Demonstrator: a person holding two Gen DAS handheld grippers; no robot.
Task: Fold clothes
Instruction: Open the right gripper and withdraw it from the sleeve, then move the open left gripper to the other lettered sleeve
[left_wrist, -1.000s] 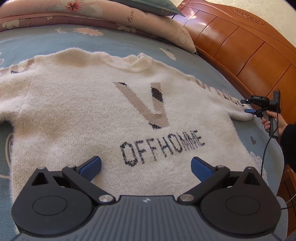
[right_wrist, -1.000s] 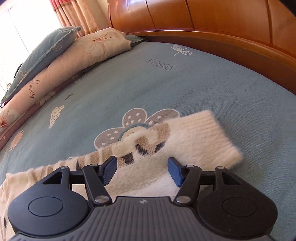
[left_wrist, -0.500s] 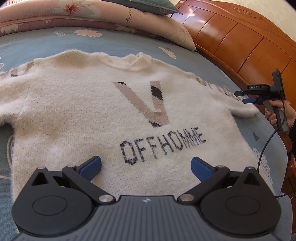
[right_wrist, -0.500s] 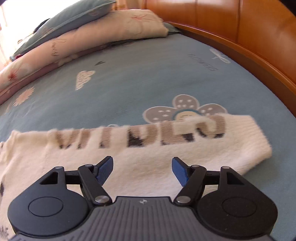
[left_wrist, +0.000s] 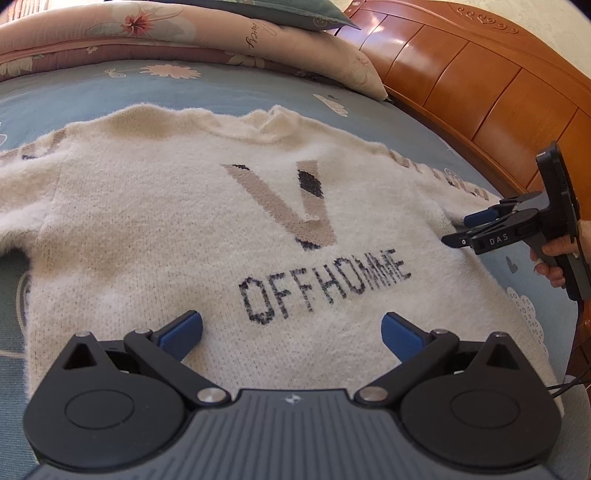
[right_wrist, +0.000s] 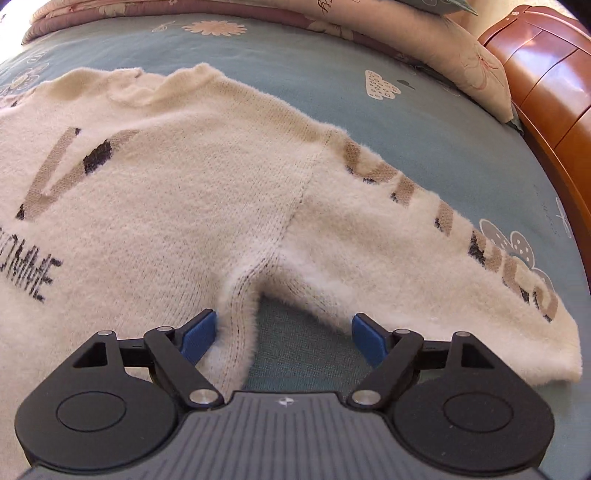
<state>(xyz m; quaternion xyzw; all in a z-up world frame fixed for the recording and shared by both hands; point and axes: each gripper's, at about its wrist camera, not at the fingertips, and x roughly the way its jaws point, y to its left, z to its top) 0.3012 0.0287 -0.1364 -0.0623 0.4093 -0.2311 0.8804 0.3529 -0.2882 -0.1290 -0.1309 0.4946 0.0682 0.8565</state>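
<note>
The fuzzy cream knit sweater (left_wrist: 207, 229) lies flat, face up, on the blue bed (right_wrist: 424, 122). It looks soft, limp and light, apt to sag and stretch; the hem, the underarm seam or the cuff offer the firmer holds. The left hand-held gripper (left_wrist: 291, 334) hovers agape over the hem, empty. The right hand-held gripper (right_wrist: 284, 336) is opening astride the armpit, its pads clamping nothing.

Sweater (left_wrist: 184, 221): "V", "OFFHOMME"; right gripper (left_wrist: 476, 229): "DAS"

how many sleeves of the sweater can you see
2: one sleeve runs out toward the wooden bed frame, by the right gripper; the other sleeve lies at the opposite side, partly cut off.
</note>
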